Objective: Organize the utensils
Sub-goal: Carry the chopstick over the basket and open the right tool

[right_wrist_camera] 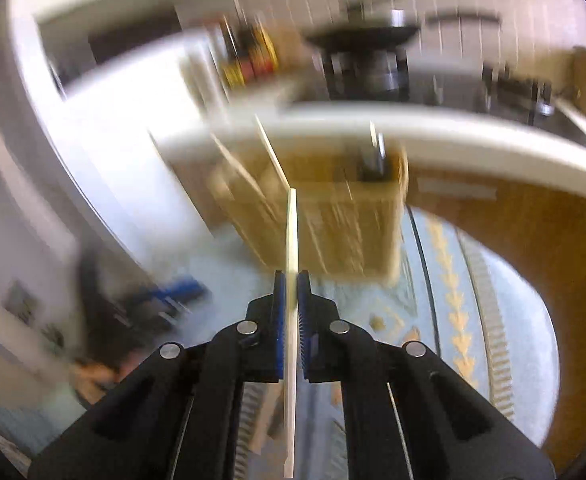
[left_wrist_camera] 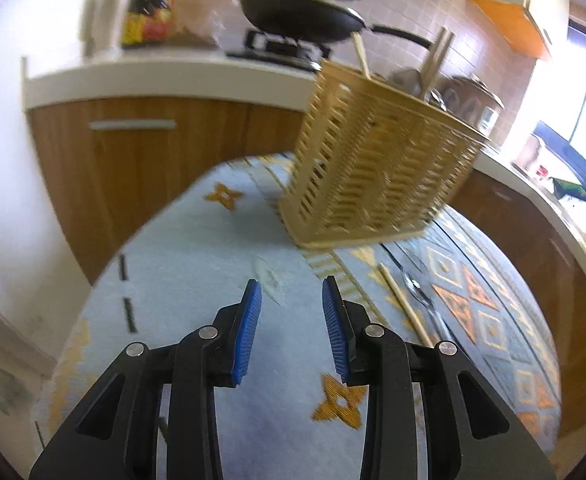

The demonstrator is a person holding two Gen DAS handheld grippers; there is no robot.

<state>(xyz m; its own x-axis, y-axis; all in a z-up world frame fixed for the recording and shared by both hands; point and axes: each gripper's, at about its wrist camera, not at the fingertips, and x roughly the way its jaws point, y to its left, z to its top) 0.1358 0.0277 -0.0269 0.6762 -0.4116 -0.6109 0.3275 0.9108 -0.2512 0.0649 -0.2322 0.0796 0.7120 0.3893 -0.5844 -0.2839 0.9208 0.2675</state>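
Pale wood marks the work here: the right claw is clamped on a single chopstick, which runs lengthwise between the blue pads and points forward at the slatted holder standing on the patterned tabletop. That view is badly smeared, so how near the tip is to the holder's mouth cannot be told. The step in hand looks like carrying this stick to the holder, where other sticks already stand. The left claw hangs with its pads apart and nothing between them, above the cloth and near the holder. One more chopstick and a spoon lie loose just to its right. Next, the held stick probably needs tipping upright over an open compartment before release; the empty claw seems well placed for the loose pieces.
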